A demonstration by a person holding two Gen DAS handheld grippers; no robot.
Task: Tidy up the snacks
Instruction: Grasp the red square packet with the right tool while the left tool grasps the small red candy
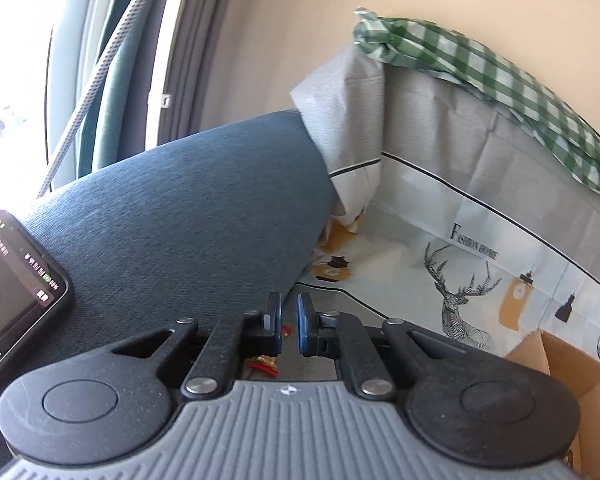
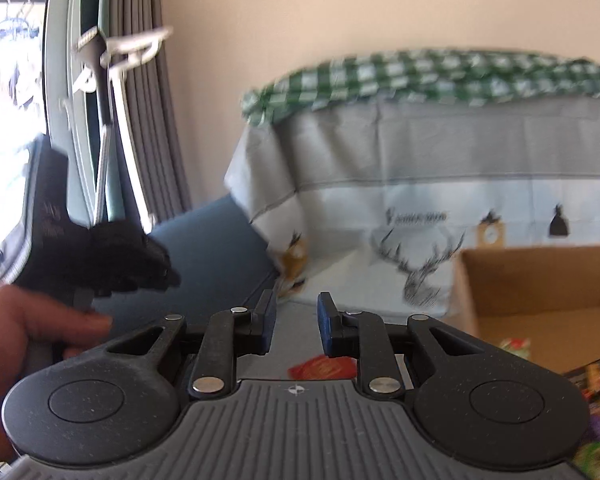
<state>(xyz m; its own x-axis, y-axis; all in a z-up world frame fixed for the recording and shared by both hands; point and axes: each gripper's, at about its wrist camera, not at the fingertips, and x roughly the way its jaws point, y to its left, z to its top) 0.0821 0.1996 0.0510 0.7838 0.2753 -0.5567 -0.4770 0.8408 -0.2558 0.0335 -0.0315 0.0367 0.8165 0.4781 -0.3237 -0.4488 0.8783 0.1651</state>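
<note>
In the left wrist view my left gripper (image 1: 290,324) stands shut, its blue pads nearly touching, with nothing seen gripped. Under it lies a red and yellow snack wrapper (image 1: 265,364), mostly hidden by the gripper body. In the right wrist view my right gripper (image 2: 296,324) is open with a clear gap between its pads. A red snack packet (image 2: 324,367) lies on the grey surface below it, apart from the pads. A cardboard box (image 2: 540,280) sits to the right with several snack packets (image 2: 516,346) inside. A hand (image 2: 20,328) holds the blurred left gripper (image 2: 156,270) at the left.
A blue-grey cushion (image 1: 180,220) fills the left. A deer-print cloth (image 1: 460,280) hangs over furniture ahead, with a green checked cloth (image 1: 480,68) on top. A phone (image 1: 16,280) is at the left edge. The box's corner (image 1: 560,364) shows at the right. Curtains (image 2: 140,120) and a window are behind.
</note>
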